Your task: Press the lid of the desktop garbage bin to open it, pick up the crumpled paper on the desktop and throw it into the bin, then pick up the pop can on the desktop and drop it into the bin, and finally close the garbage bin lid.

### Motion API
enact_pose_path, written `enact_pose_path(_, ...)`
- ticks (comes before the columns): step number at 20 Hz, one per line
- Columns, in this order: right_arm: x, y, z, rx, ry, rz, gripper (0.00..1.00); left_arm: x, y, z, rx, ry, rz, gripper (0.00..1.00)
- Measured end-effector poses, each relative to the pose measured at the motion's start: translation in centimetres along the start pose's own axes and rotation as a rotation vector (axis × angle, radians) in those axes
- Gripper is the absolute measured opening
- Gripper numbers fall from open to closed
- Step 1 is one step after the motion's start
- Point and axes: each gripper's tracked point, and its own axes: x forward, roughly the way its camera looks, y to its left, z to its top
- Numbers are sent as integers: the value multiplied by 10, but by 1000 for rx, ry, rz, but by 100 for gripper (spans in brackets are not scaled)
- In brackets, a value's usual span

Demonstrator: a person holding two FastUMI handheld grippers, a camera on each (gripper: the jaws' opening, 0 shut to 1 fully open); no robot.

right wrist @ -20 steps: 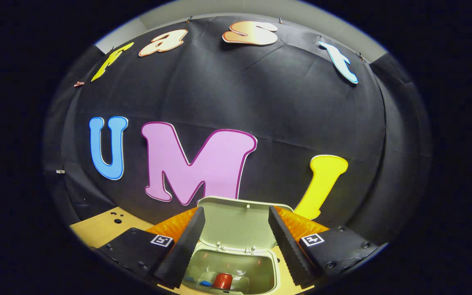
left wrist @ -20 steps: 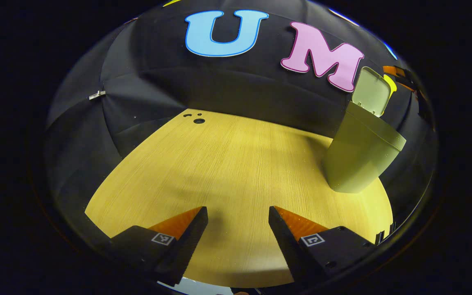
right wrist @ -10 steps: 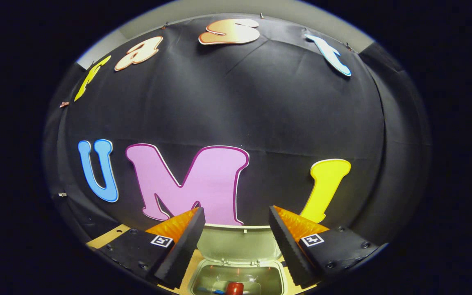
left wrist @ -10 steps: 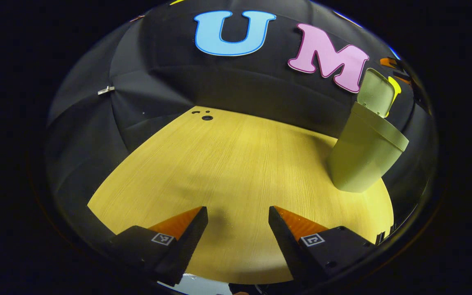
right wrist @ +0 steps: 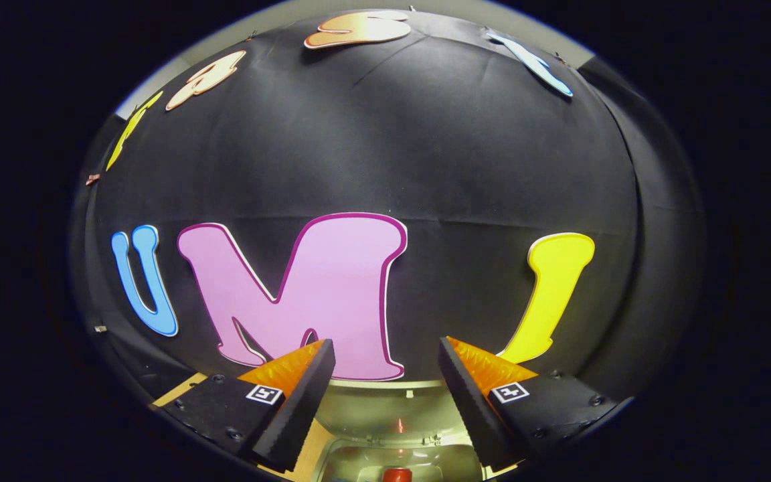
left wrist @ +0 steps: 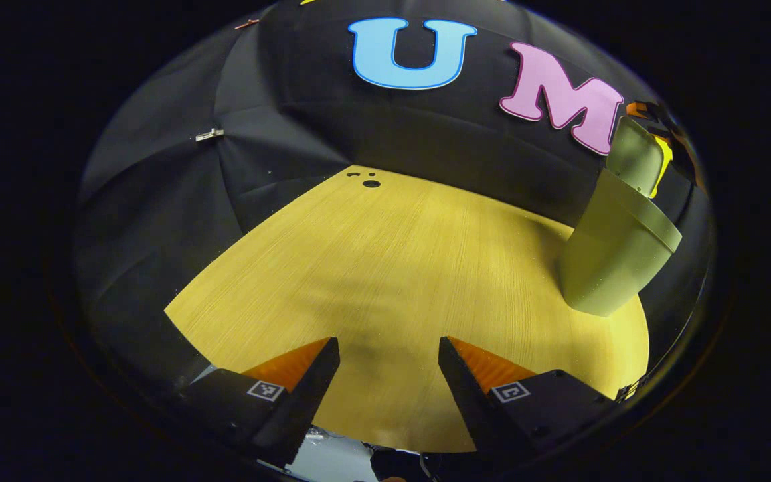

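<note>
A: In the left gripper view, the left hand-held gripper sits at the bottom of the frame, fingers spread with nothing between them, over the wooden worktop.

B: And farther off?

A: The garbage bin stands at the right edge of the frame with its lid raised upright; the fisheye rim cuts off its far side.

B: The right gripper view?

A: The right hand-held gripper is at the bottom, also spread and empty. Below and between its fingers is the bin's open mouth, with the red top of the pop can cut off at the bottom edge. I cannot make out the crumpled paper inside.
</note>
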Motion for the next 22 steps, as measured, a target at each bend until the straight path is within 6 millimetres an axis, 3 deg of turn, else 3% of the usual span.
enact_pose_path(2,4,-2,-15,-5,35,14,97,-3,-5,-3,-5,1,24,96)
enact_pose_path(3,7,-1,-8,-18,10,19,97,-3,-9,-2,-5,-1,32,96)
enact_pose_path(4,7,-2,-13,-20,19,25,97,-4,-14,-1,-4,-9,37,96)
enact_pose_path(9,-19,0,-18,-43,82,43,98,-10,-54,8,30,-39,-44,96)
enact_pose_path(13,-49,0,-27,-60,119,28,99,-10,-71,15,126,-61,-136,96)
enact_pose_path(17,-87,0,-48,-121,146,-6,99,-11,-73,15,191,-65,-217,96)
enact_pose_path(22,-124,4,-88,-156,194,-26,98,-17,-51,-3,204,-38,-245,96)
